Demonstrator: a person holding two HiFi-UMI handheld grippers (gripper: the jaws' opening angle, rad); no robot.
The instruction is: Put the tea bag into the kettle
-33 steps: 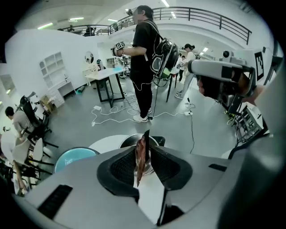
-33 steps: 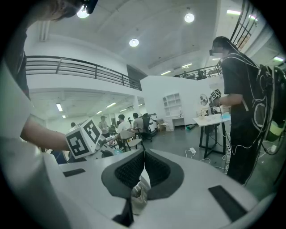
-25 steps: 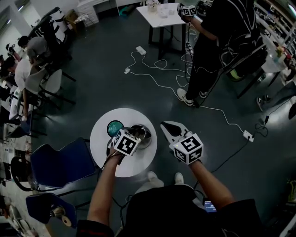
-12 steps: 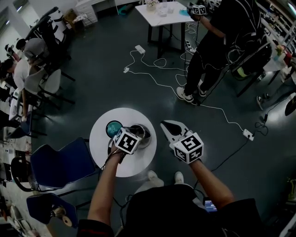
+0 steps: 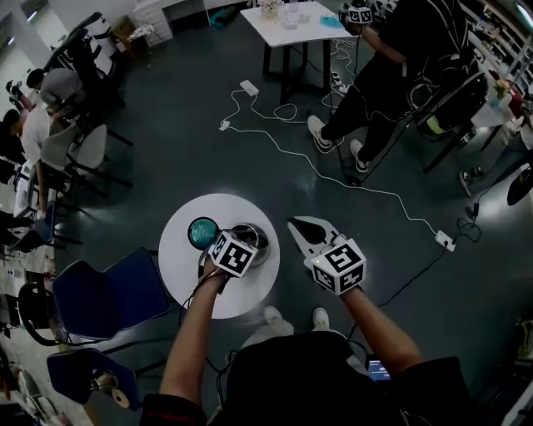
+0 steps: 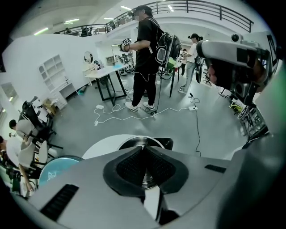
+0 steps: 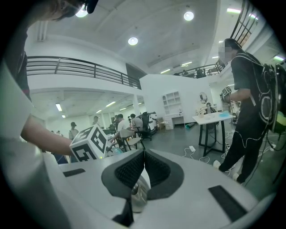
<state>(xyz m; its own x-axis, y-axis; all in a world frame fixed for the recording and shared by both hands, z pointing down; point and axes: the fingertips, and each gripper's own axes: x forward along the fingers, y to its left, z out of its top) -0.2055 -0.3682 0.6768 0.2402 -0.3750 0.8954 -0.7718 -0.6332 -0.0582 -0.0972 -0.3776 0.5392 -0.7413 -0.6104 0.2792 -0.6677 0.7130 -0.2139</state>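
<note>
A steel kettle (image 5: 255,239) stands with its top open on a small round white table (image 5: 179,254). My left gripper (image 5: 242,242) points steeply down right over that opening. In the left gripper view the jaw tips (image 6: 144,150) meet above the kettle's rim (image 6: 134,142). A thin white strip, seemingly the tea bag (image 6: 152,203), sits in the gap behind the pads. My right gripper (image 5: 301,226) hangs in the air to the right of the table. It (image 7: 144,154) is shut, with a shiny steel piece (image 7: 139,193), apparently the kettle's lid, between the jaws.
A round teal thing (image 5: 202,231) lies on the table left of the kettle. A blue chair (image 5: 117,291) stands close to the table's left. White cables (image 5: 333,179) and a power strip (image 5: 446,242) cross the floor beyond. A person (image 5: 391,75) stands by a white table (image 5: 287,25).
My left gripper has sunk a little toward the kettle's opening. The right gripper has stayed put. The person in the background has shifted their feet.
</note>
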